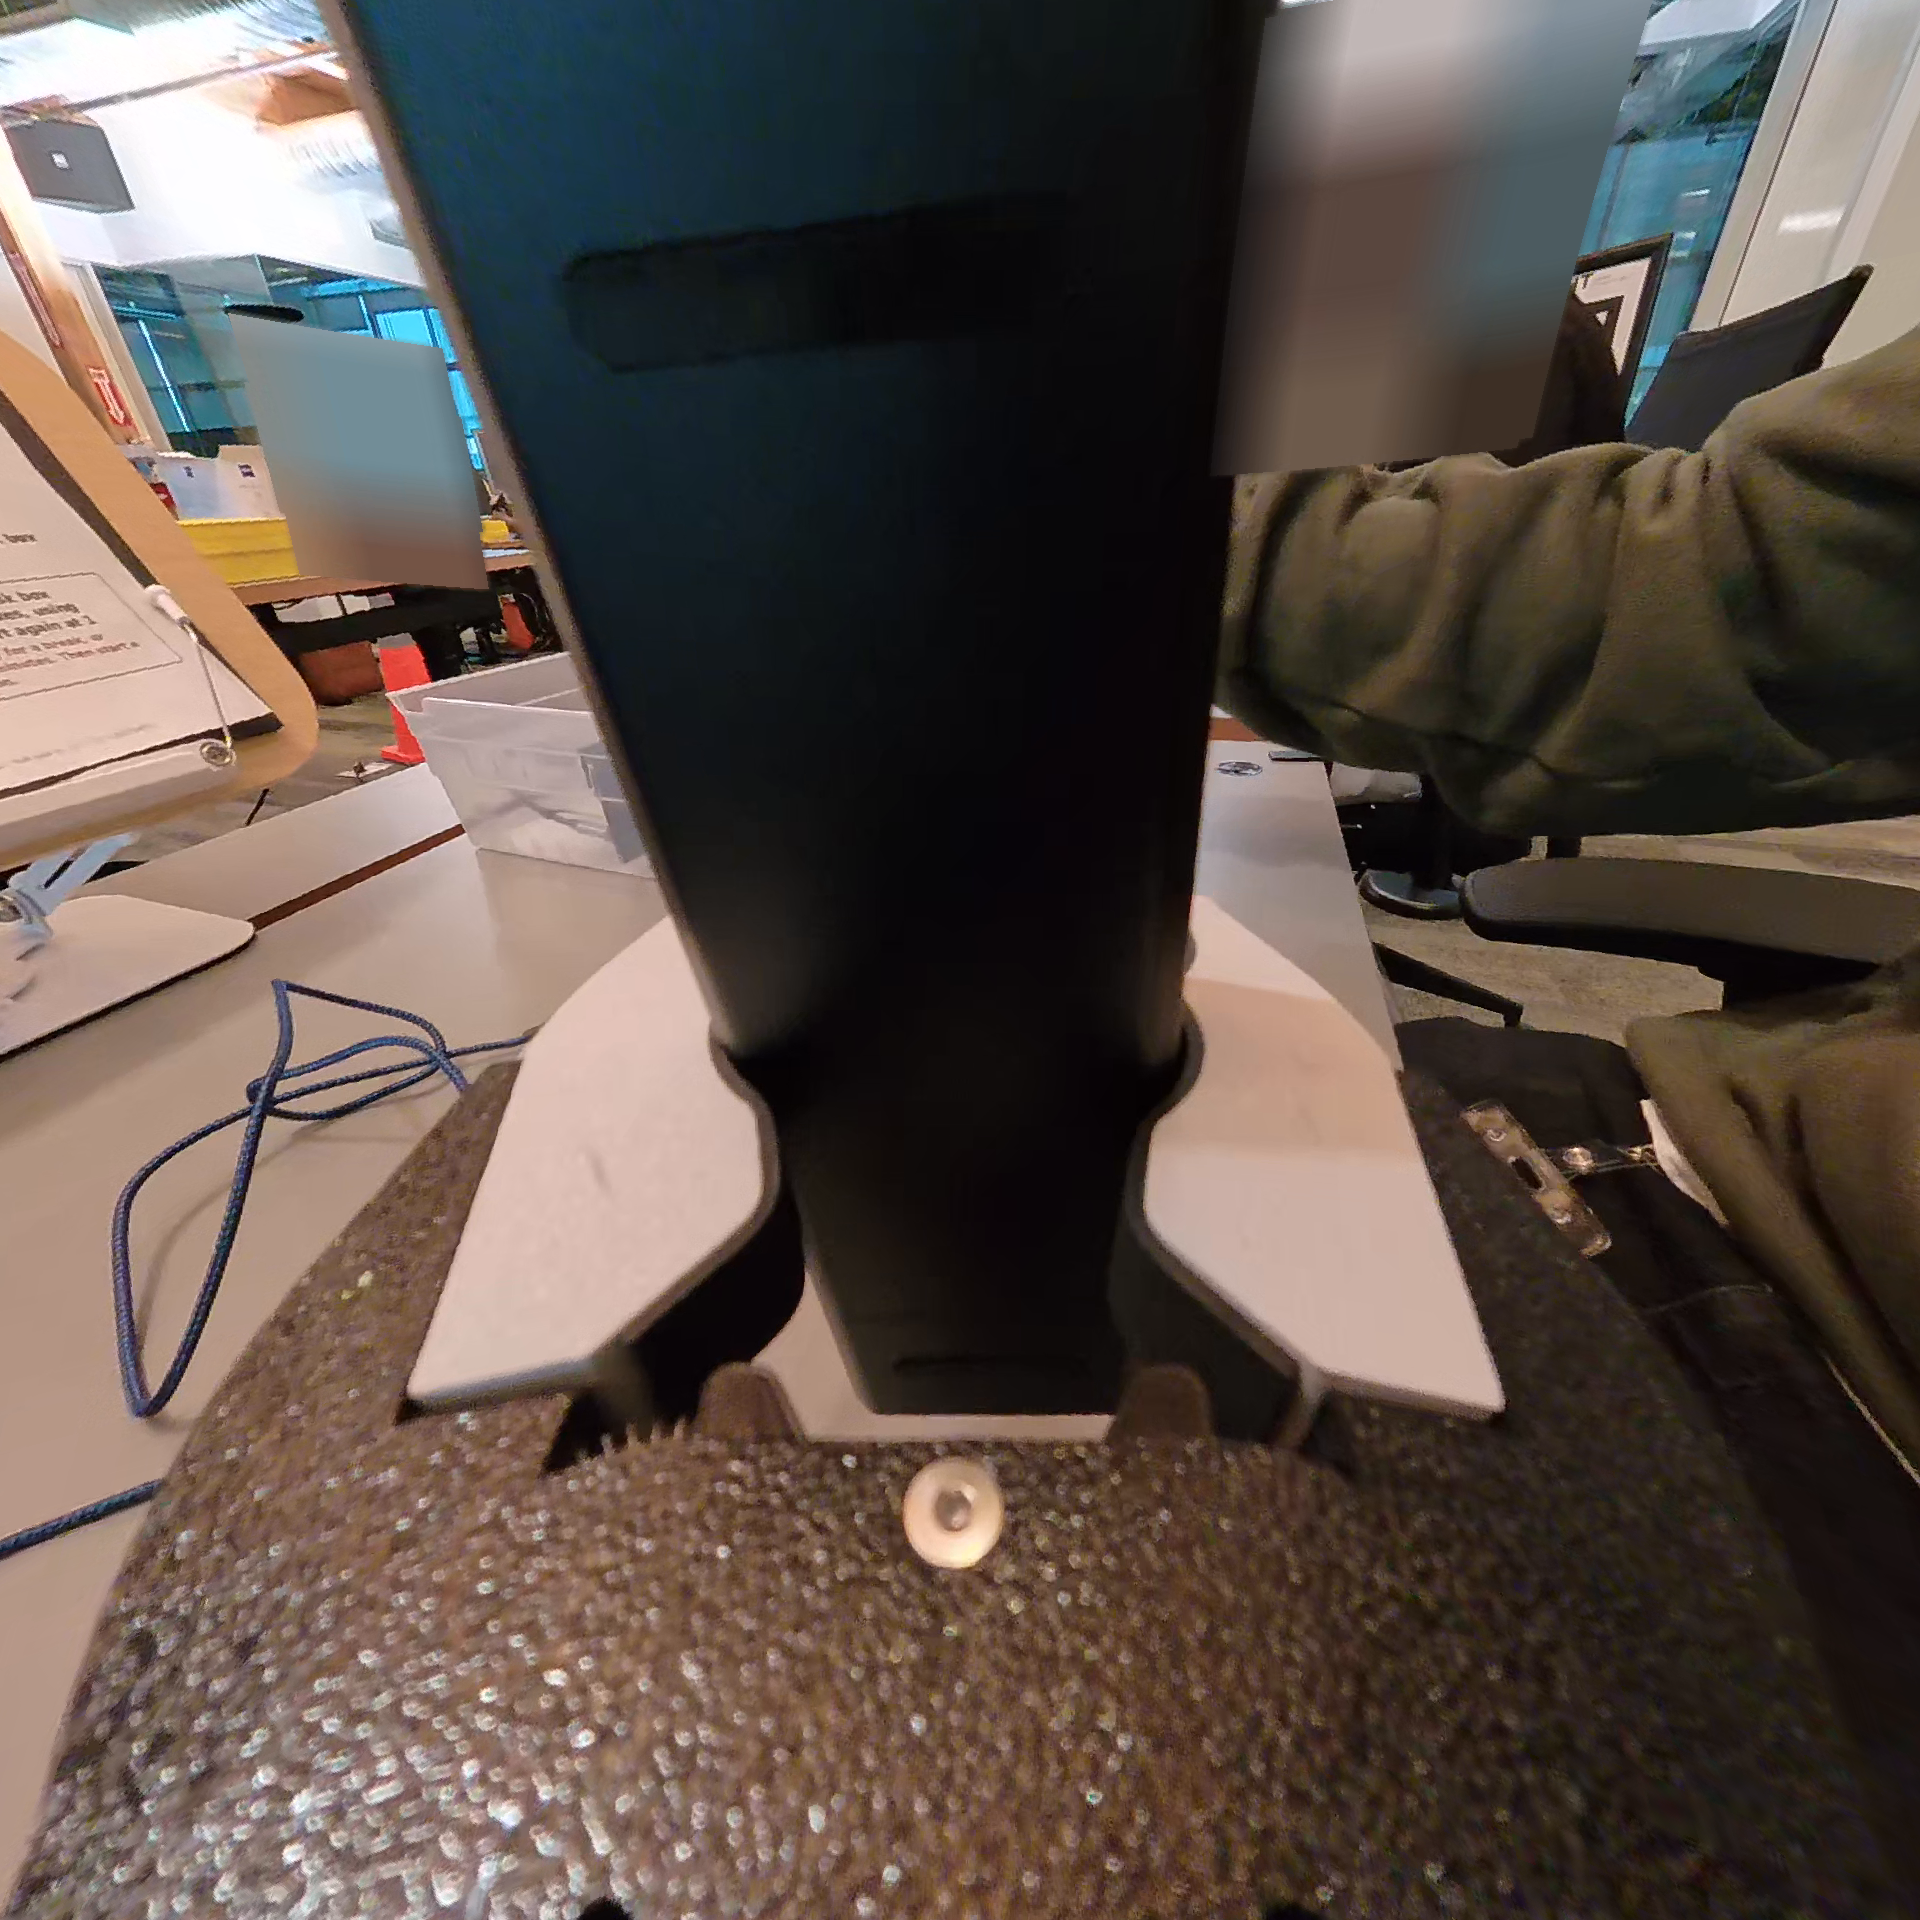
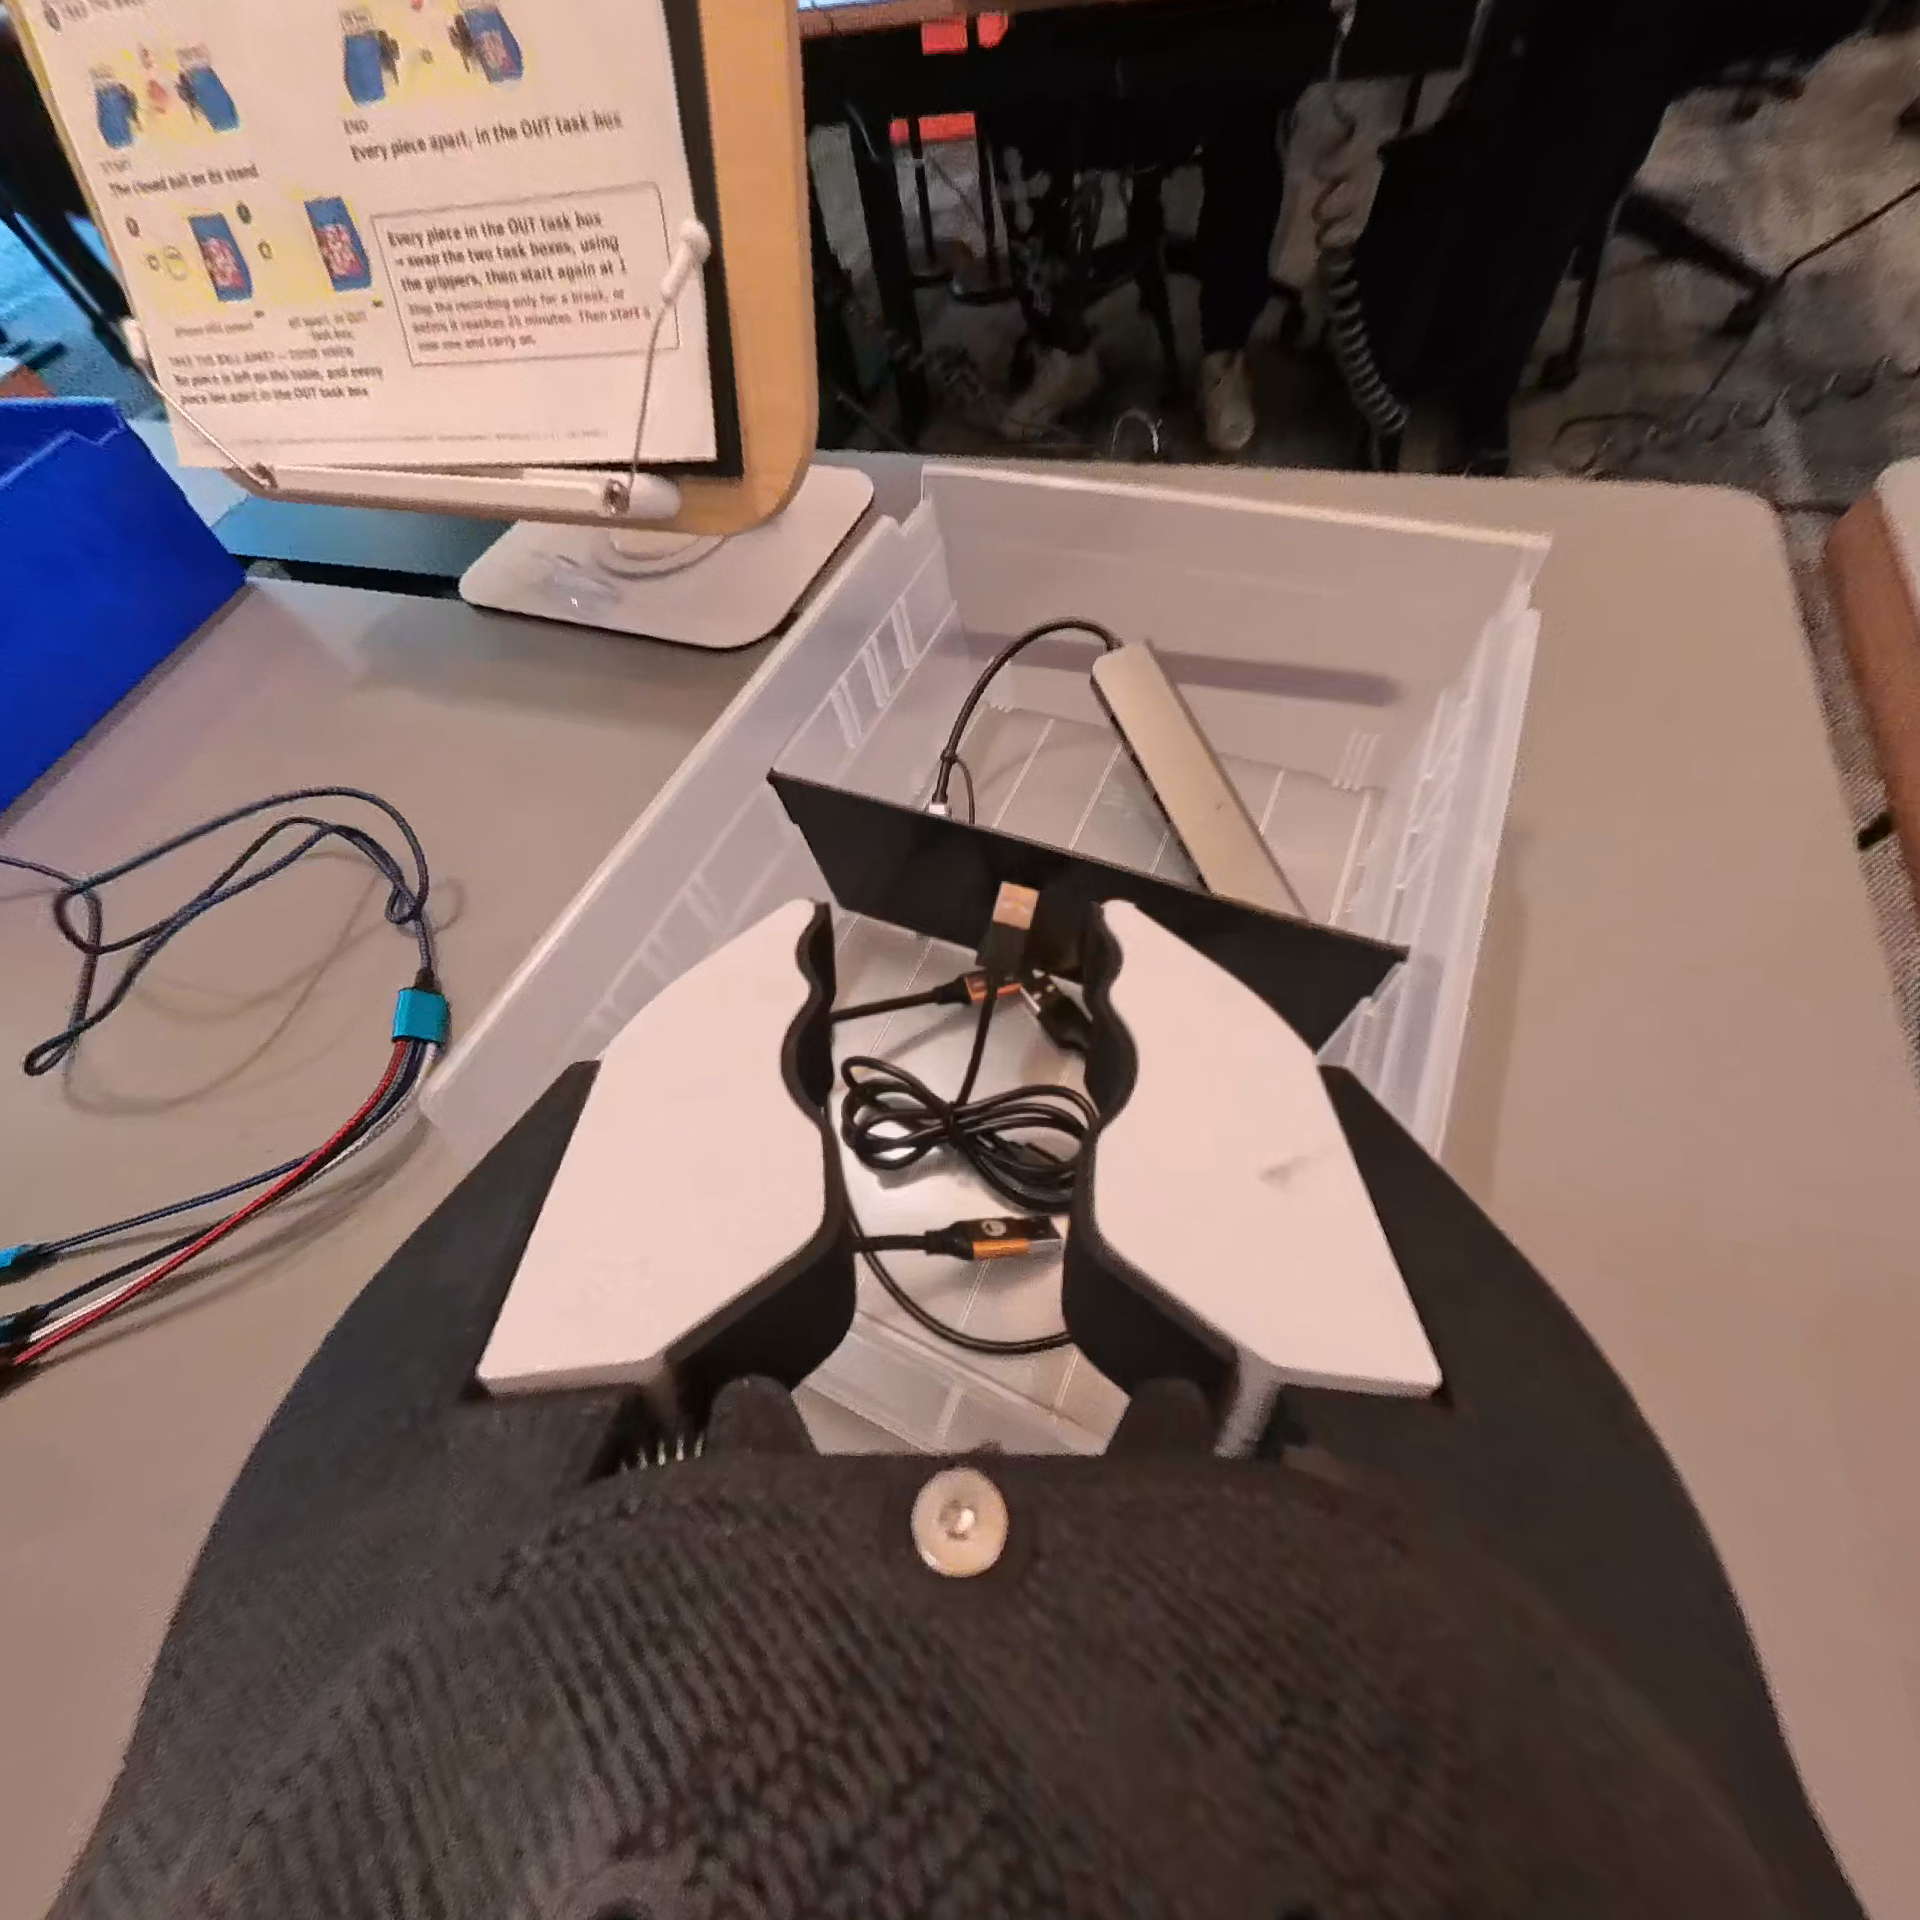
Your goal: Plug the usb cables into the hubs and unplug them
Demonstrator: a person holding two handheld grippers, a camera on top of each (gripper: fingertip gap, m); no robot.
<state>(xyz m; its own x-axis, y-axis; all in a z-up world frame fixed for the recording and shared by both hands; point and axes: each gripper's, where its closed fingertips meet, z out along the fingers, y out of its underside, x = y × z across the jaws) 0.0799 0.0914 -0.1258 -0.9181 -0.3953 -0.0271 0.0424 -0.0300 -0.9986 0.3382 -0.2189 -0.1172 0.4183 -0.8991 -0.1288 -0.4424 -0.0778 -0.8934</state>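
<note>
Left gripper (image 1: 961, 1049) fingers clamping 1 black hub (image 1: 862, 623), right gripper (image 2: 961, 925) fingers pinching 1 USB plug (image 2: 1013, 920), 1 silver hub (image 2: 1195, 774) in clear bin (image 2: 1247, 520)

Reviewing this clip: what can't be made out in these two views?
- Left wrist view: the dark slotted slab held in the left gripper blocks the table behind it, and the frame cuts off its top.
- Right wrist view: the black divider panel of the clear plastic bin hides the near end of the silver bar-shaped hub.
- Right wrist view: it is unclear whether the right gripper clamps the black USB plug.
</note>
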